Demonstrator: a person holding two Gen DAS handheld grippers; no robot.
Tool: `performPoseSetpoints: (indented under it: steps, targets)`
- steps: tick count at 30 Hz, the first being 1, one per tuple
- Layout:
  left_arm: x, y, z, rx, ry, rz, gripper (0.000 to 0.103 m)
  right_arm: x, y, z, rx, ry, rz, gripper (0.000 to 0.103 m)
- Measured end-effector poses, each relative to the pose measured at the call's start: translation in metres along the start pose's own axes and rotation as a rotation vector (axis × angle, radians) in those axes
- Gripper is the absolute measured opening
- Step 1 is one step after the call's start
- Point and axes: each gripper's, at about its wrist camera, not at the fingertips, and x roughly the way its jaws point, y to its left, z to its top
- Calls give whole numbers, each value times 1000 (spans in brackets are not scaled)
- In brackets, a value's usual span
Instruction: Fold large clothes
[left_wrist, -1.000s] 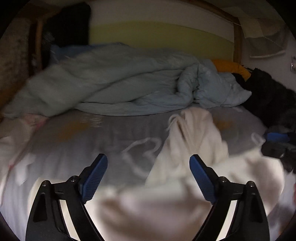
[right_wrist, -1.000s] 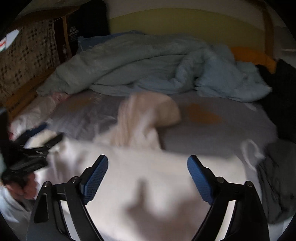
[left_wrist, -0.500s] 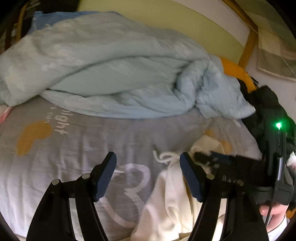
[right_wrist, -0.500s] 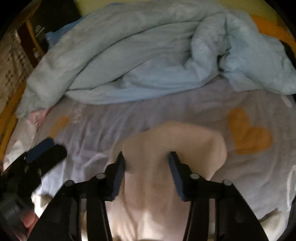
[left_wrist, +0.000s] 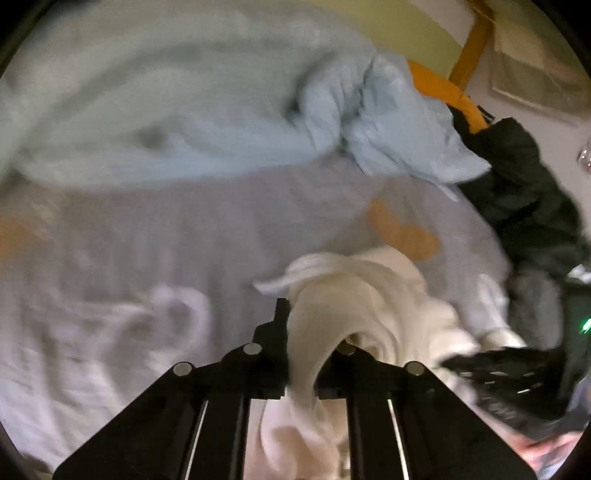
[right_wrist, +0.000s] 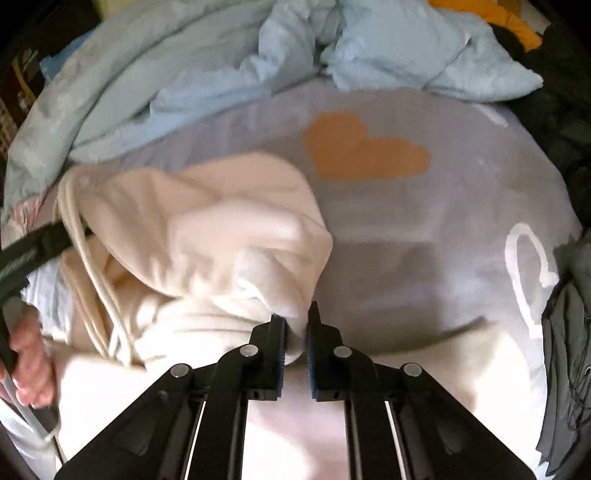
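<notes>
Both jaw pairs, wide a second ago, are closing on the cream hoodie (right_wrist: 207, 236) below the orange heart (right_wrist: 354, 147). Left gripper (left_wrist: 306, 332) is clamped on bunched cloth, right gripper (right_wrist: 295, 325) on the hood edge. Risk: several layers pinched, a skewed fold; drawstrings (right_wrist: 92, 280) could snag.

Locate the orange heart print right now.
Right wrist view: the orange heart sits upper centre on the grey sheet, below the blue duvet, right of the cream hoodie.

Cream hooded sweatshirt (right_wrist: 207, 236), crumpled, drawstrings loose, on grey heart-print bedsheet (right_wrist: 424, 229)
</notes>
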Motion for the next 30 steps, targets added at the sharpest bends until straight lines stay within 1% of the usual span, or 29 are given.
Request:
performPoseSetpoints:
  steps: [1,2,3,4,5,6,7,8,9,11,13,14,15,17,18,20,22,23,25,26,27,28,29,30]
  targets:
    - [-17,-1,-4,23,-81,51,9,-2,-2,-1,-4,-12,4,11]
    - [-35,-3,-9,41,-158,83,9,-5,-3,-3,-8,-30,9,11]
    - [-53,-4,-15,54,-230,103,9,-10,-1,-1,-21,-66,10,18]
    - [-67,-5,-20,66,-279,124,9,-17,4,1,-44,-102,-3,24]
    - [-82,-6,-27,82,-323,143,9,-23,9,2,-68,-142,-16,35]
    - [-92,-5,-32,99,-348,144,9,-30,15,4,-94,-184,-17,48]
    - [-99,-4,-36,115,-358,144,9,-38,21,5,-121,-221,-7,53]
    - [-104,-3,-39,128,-360,148,9,-47,31,6,-164,-265,16,64]
    - [-108,-1,-41,134,-358,147,9,-56,41,6,-208,-301,33,67]
    - [-112,3,-42,136,-356,136,9,-68,65,4,-323,-335,54,67]
    - [-118,8,-44,137,-372,132,9,-73,89,1,-470,-300,102,67]
    - [-120,9,-47,143,-377,131,9,-78,94,4,-489,-299,120,67]
    - [-123,9,-51,156,-386,136,9,-86,94,7,-479,-315,148,67]
    - [-124,6,-59,180,-407,149,9,-105,86,16,-422,-347,263,67]
    - [-126,4,-63,190,-421,157,9,-114,76,23,-373,-350,341,68]
    - [-130,3,-70,197,-438,162,9,-121,63,37,-308,-326,437,68]
    - [-131,2,-75,206,-444,174,10,-124,56,45,-274,-302,459,69]
    - [-131,2,-77,208,-449,189,10,-124,55,49,-270,-276,472,69]
    - [-129,7,-80,202,-450,192,10,-131,53,46,-313,-221,544,69]
    - [-129,10,-81,194,-445,185,10,-135,54,44,-357,-202,576,71]
    - [-128,13,-82,181,-441,174,10,-139,57,36,-414,-173,555,74]
    - [-128,15,-82,171,-440,162,10,-142,60,29,-451,-170,502,74]
    - [-130,15,-84,166,-445,142,10,-148,64,21,-478,-205,419,74]
    - [-133,14,-87,170,-454,126,10,-151,69,18,-482,-259,346,76]
